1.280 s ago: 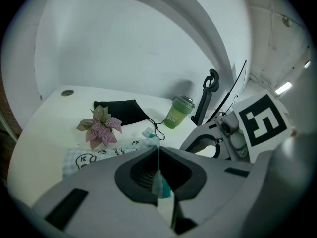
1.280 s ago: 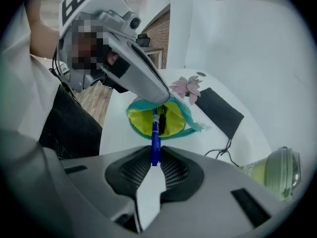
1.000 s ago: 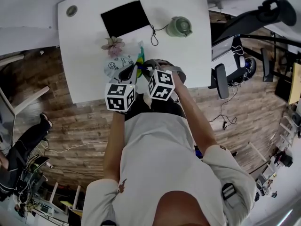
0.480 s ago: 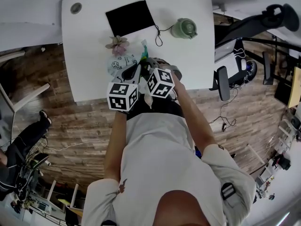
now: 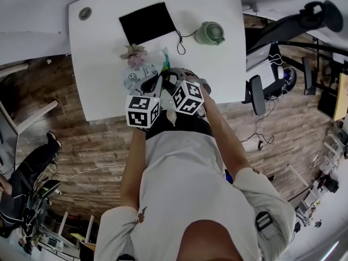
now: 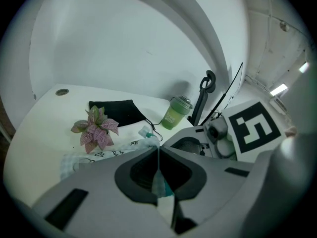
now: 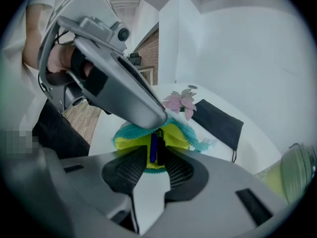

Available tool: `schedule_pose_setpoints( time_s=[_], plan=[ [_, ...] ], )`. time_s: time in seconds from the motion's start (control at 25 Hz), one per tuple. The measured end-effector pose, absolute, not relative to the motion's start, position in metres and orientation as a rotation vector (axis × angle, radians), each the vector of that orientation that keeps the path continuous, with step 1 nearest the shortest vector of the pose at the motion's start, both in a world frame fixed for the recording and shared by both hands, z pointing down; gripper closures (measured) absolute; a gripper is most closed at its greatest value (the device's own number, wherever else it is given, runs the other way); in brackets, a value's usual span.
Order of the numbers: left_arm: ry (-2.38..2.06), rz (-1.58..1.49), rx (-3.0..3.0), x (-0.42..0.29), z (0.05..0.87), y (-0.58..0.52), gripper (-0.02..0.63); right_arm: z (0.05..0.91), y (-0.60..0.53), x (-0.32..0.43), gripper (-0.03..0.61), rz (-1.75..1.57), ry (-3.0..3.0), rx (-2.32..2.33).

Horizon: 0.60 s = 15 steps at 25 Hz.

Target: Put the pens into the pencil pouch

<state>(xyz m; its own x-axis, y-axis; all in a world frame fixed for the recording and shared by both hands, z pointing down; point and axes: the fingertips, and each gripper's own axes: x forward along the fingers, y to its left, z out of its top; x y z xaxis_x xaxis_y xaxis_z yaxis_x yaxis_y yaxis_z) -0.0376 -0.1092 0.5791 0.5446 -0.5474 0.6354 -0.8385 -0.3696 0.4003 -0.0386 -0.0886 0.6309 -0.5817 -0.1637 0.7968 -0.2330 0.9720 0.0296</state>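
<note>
White table [image 5: 98, 64], wood plank floor [image 5: 81, 143], white wall [image 6: 124, 43]

The white tabletop [image 5: 103, 86] has a round cable grommet [image 5: 85, 13] near its far left corner. On it lie a flat black fabric bag [image 5: 147, 23] whose thin cord trails toward a green lidded cup [image 5: 209, 33], well apart from it, and a small pink-leaved plant [image 5: 134, 54] just on the near side of the bag. The wood-plank floor [image 5: 81, 145] around the tabletop carries loose cables [image 5: 261, 135] on the right.
</note>
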Motion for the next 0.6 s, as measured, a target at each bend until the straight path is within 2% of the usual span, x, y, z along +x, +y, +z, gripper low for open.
schedule_pose_setpoints(
  time_s=[0.48, 0.6],
  plan=[
    [-1.068, 0.676, 2.134, -0.022, 0.600, -0.106, 0.605, 0.616, -0.092, 0.005, 0.446, 0.185, -2.201, 0.448],
    [-1.064, 0.686, 2.164, -0.017, 0.600, -0.106, 0.579, 0.604, -0.097, 0.018, 0.444, 0.215, -2.228, 0.543]
  ],
)
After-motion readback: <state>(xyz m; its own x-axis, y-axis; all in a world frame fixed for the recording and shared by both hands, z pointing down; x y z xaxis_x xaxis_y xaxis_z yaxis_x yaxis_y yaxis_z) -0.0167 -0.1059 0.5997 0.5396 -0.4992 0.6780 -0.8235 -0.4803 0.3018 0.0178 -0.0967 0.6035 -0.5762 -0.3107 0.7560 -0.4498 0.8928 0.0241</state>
